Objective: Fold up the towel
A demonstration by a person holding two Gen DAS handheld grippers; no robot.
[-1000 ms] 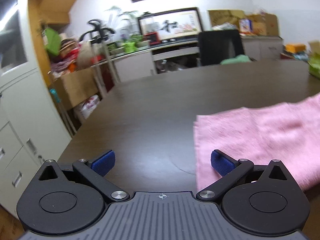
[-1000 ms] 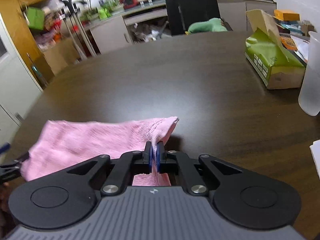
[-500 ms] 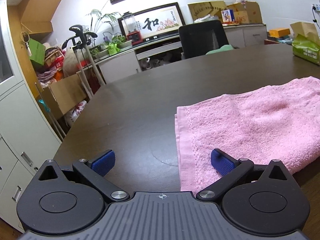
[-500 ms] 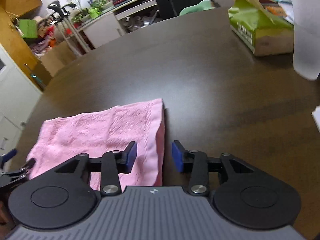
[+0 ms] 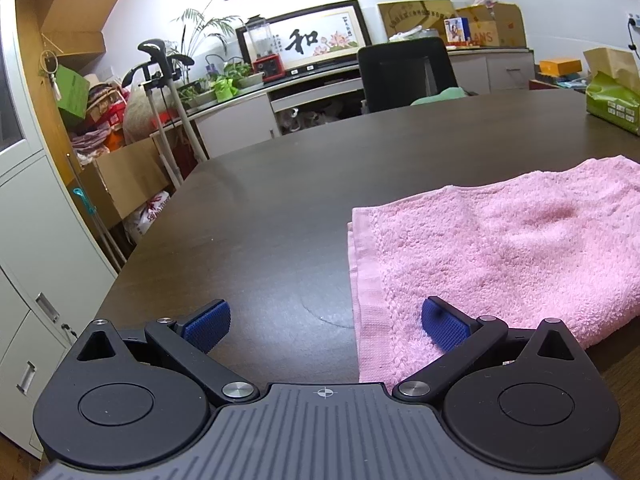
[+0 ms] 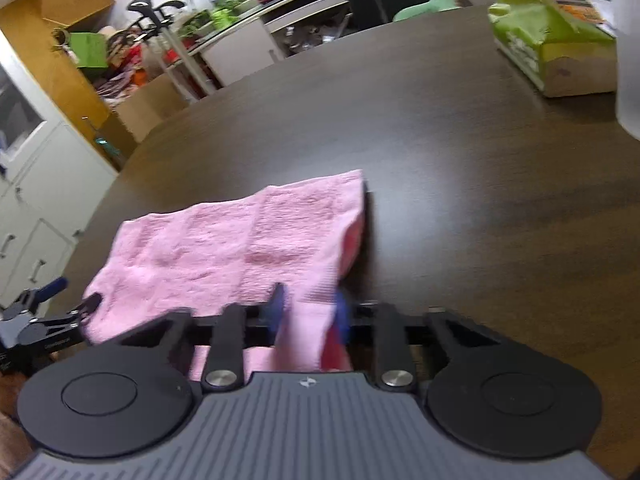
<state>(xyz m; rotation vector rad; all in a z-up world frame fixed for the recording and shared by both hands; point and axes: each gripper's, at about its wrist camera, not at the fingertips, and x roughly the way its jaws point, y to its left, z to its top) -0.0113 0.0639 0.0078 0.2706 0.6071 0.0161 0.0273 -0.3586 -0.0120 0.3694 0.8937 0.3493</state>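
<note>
The pink towel (image 5: 500, 256) lies folded over on itself on the dark wooden surface (image 5: 280, 216), close to the surface's near edge and well away from its far edge, its hemmed short end turned toward the rounded left end of the surface. The right hand-held gripper (image 6: 308, 312) has just been closing, and its blue pads now pinch a raised bunch of the towel at the near right corner; that view is blurred, so the exact fold in the grip cannot be made out. The left hand-held gripper (image 5: 324, 324) stands wide open over the towel's near left corner: its right pad (image 5: 444, 326) sits over the terry just inside the hem, its left pad hangs over bare wood, and nothing is pressed between them. Toward the far right corner of the surface stands a green tissue box (image 6: 552, 52), well apart from the towel, with a pale translucent container (image 6: 628, 60) just beside it at the right edge. A black office chair (image 5: 404, 72) stands behind the surface's far edge.
</note>
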